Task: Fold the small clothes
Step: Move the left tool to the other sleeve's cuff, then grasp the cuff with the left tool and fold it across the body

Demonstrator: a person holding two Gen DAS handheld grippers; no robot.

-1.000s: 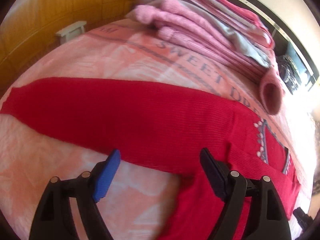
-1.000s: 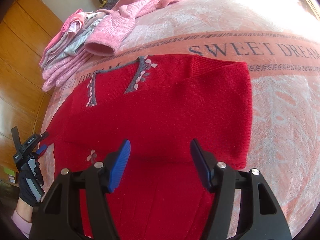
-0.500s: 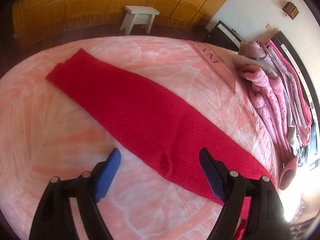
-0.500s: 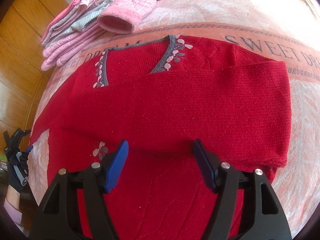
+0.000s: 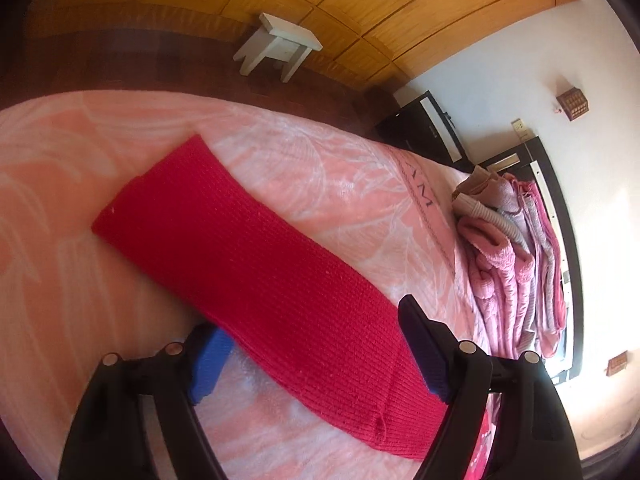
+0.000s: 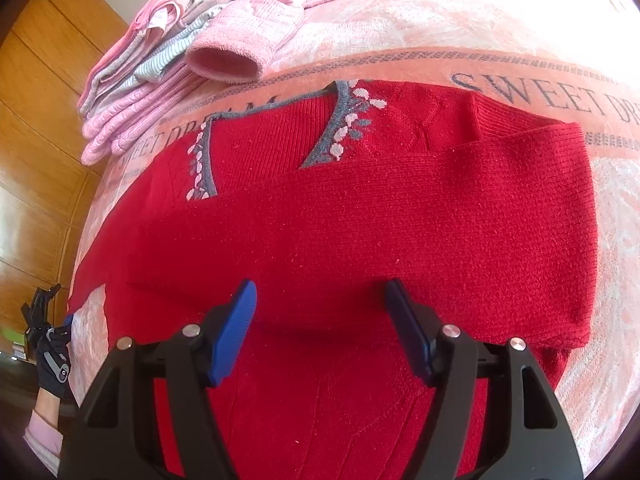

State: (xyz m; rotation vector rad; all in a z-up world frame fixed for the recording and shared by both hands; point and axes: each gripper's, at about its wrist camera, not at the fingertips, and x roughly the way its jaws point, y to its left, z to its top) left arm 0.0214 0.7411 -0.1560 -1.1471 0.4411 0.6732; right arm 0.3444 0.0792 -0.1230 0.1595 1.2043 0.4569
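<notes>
Red sweater [image 6: 360, 232] spread flat on the bed [image 6: 460, 28].
Your left tongs [image 5: 316, 344] straddle its outstretched sleeve [image 5: 240, 248], released; your right tongs [image 6: 320, 320] hover released over its body.

Bright daylight fills both fisheye views. Glare washes out the white wall [image 5: 600, 208] at lower right; the pink bedspread [image 6: 480, 12] bleaches toward the top. Edges curve strongly, corners vignette black, focus slightly soft.
</notes>
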